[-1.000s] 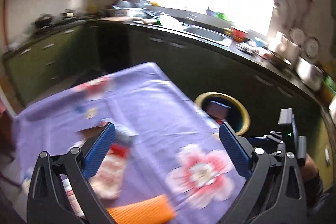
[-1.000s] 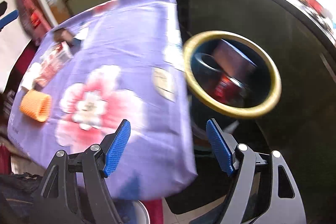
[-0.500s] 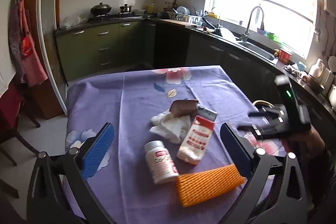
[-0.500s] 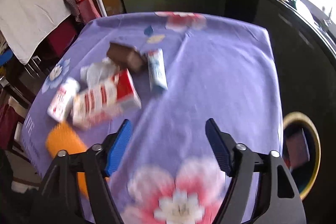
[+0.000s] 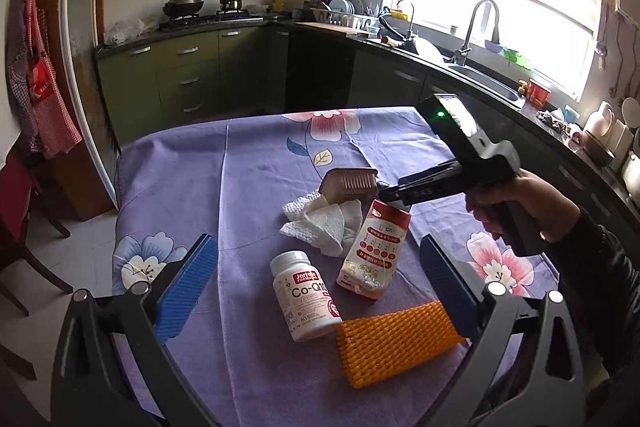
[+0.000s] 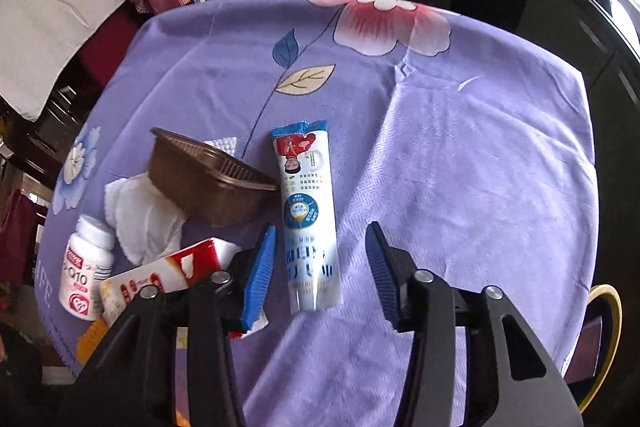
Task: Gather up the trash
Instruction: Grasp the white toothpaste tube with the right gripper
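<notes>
Blue-padded right gripper had swung from the bin to straddle the wrapper, jaws closing, not yet pinching; left gripper hung spread.

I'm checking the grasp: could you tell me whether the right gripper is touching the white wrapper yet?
Apart: the right wrist view shows the closing right gripper with purple cloth between each pad and the white wrapper.

free: bare cloth right of tube | blocked: brown tray touching, probably, its left
</notes>
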A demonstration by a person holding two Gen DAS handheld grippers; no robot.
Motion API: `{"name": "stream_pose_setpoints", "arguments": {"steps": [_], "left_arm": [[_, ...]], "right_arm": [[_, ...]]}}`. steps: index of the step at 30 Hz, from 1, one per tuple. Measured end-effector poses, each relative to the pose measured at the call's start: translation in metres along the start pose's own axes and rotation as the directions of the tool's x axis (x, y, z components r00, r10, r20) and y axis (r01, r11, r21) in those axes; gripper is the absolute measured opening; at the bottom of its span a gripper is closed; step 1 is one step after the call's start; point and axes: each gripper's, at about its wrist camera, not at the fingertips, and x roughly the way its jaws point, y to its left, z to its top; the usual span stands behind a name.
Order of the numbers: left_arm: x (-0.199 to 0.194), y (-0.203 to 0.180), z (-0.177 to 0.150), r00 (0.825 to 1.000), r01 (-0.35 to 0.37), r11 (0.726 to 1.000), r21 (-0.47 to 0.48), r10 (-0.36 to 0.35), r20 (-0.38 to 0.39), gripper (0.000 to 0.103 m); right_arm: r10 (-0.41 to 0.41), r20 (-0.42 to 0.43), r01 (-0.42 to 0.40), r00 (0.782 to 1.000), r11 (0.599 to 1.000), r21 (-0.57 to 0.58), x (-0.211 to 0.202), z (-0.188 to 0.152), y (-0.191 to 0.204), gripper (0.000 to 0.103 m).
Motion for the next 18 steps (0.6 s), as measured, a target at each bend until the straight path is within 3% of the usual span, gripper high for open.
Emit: {"name": "stream_pose_setpoints", "arguments": {"steps": [6,8,11,18], "left_arm": [[0.005,-0.003,-0.001,1.000,0.007,1.000,0.007,-0.007,-0.011,0.096],[0.006,-0.004,-0.001,1.000,0.008,1.000,0.008,-0.008,-0.012,0.096],[0.006,-0.004,-0.001,1.000,0.008,1.000,0.007,-0.008,-0.012,0.096],[0.008,-0.005,-0.001,1.000,0.004,1.000,0.011,-0.004,-0.014,0.096]], "right_arm": [[-0.005,-0.017,0.005,1.000,1.000,-0.011,0.009,0.003,0.002,0.040],[-0.007,-0.024,0.006,1.000,1.000,-0.019,0.012,0.002,0.003,0.031],[-0.017,-0.024,0.016,1.000,0.999,-0.028,0.014,0.002,0.007,0.025],[-0.025,0.010,0.025,1.000,0.999,-0.021,0.006,-0.003,0.007,0.019]]}}
